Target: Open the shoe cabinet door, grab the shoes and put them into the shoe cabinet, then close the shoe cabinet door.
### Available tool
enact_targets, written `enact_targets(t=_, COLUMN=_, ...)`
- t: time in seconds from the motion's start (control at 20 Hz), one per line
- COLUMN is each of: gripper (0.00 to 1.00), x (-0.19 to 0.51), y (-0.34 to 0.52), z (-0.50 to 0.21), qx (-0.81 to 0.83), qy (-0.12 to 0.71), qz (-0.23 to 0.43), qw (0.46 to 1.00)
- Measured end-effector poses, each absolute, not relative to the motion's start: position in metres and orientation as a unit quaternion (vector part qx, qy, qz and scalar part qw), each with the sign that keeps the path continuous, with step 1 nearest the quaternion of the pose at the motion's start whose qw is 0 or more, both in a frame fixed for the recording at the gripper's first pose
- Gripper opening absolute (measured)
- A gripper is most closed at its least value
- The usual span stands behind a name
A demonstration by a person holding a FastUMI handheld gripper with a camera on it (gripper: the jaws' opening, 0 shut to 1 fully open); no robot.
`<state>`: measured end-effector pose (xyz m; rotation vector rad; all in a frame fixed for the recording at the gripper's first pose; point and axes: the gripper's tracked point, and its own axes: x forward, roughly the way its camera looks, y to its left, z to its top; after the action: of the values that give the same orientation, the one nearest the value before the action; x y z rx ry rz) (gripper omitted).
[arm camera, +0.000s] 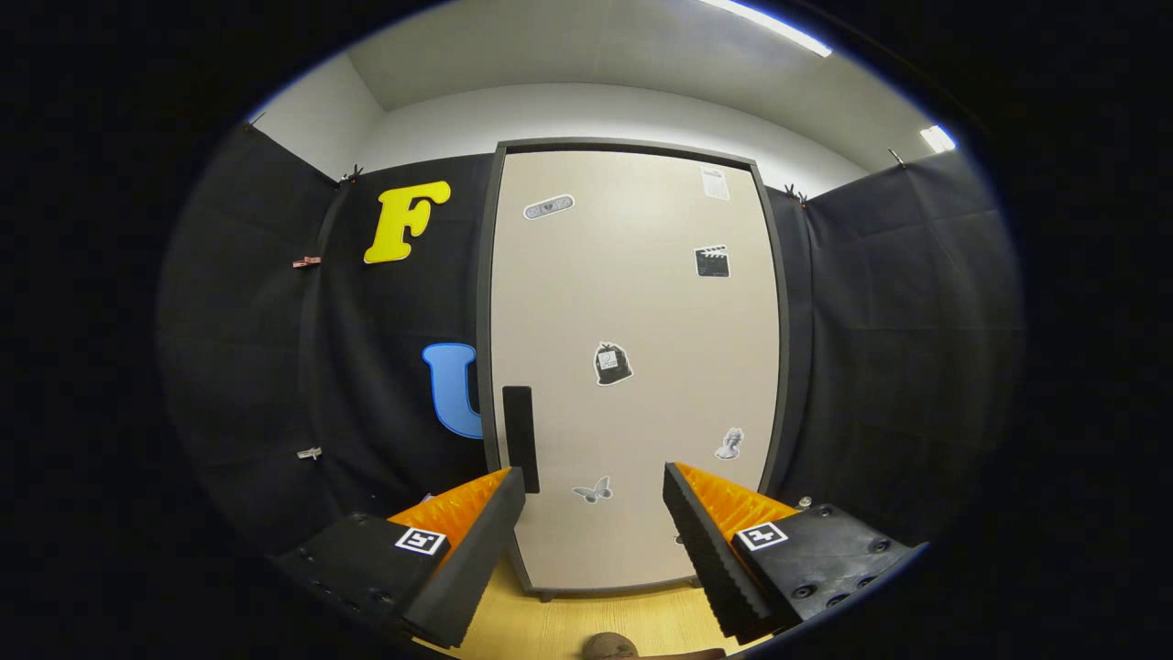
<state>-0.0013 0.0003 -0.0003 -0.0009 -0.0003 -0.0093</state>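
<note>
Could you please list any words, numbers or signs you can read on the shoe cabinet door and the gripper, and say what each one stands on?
No text can be read.
White slip at the top of the shoe cabinet door: print too small to read.
Clapperboard sticker: markings too blurred to read.
Other door stickers: pictures, no text.
Square markers on the gripper: patterns, no words; its fingers stand open and empty before the closed door.

My camera rides low on my gripper, facing the closed shoe cabinet door squarely from nearby.
</note>
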Motion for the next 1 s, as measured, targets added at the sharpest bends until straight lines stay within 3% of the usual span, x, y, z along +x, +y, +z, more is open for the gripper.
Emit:
enact_targets(t=0.45, gripper=0.98, x=0.019, y=0.022, z=-0.015, qx=-0.003, qy=0.020, qz=0.005, qw=1.000)
enact_targets(t=1.0, gripper=0.99, x=0.099, y=0.070, z=-0.042, qx=0.011, qy=0.046, qz=0.020, qw=0.999)
